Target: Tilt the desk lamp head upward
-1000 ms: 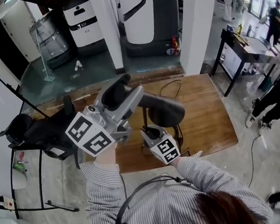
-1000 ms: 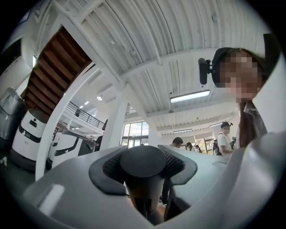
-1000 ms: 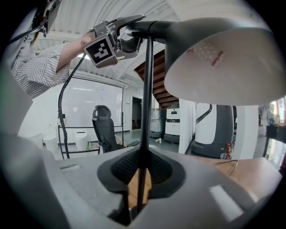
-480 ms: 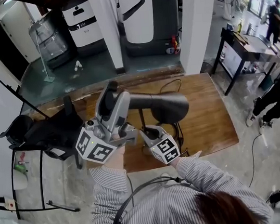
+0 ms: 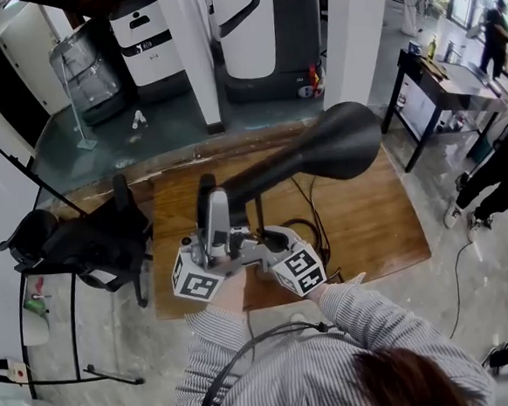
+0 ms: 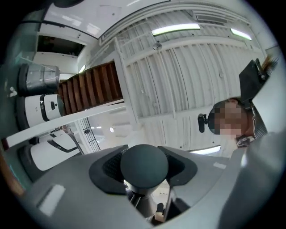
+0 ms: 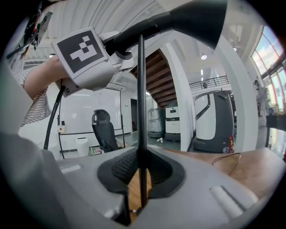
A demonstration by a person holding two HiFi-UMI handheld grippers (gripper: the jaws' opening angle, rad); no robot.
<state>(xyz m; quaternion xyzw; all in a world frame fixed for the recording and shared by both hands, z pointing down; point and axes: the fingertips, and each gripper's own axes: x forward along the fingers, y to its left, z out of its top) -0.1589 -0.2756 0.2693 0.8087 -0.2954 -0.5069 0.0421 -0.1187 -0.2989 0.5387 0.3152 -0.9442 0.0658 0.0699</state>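
Observation:
The black desk lamp stands on the wooden table [image 5: 374, 223]. Its cone-shaped head [image 5: 337, 143] points up and to the right, well above the tabletop. My left gripper [image 5: 212, 199] is shut on the narrow rear end of the lamp head [image 6: 144, 163], which fills the gap between the jaws. My right gripper [image 5: 264, 237] is shut on the thin upright lamp stem [image 7: 141, 134]. In the right gripper view the lamp head [image 7: 192, 18] sits overhead, with the left gripper [image 7: 85, 56] beside it. The lamp base is hidden under the grippers.
A black cable [image 5: 313, 224] loops over the table behind the lamp. A black office chair [image 5: 91, 241] stands off the table's left edge. White pillars [image 5: 355, 41] and large white machines [image 5: 249, 23] stand beyond the far edge. A dark side table [image 5: 446, 86] is at the right.
The lamp head has swung from level to pointing up and right. My left gripper, still on its rear end, dropped and moved in toward the right gripper. The right gripper stayed put.

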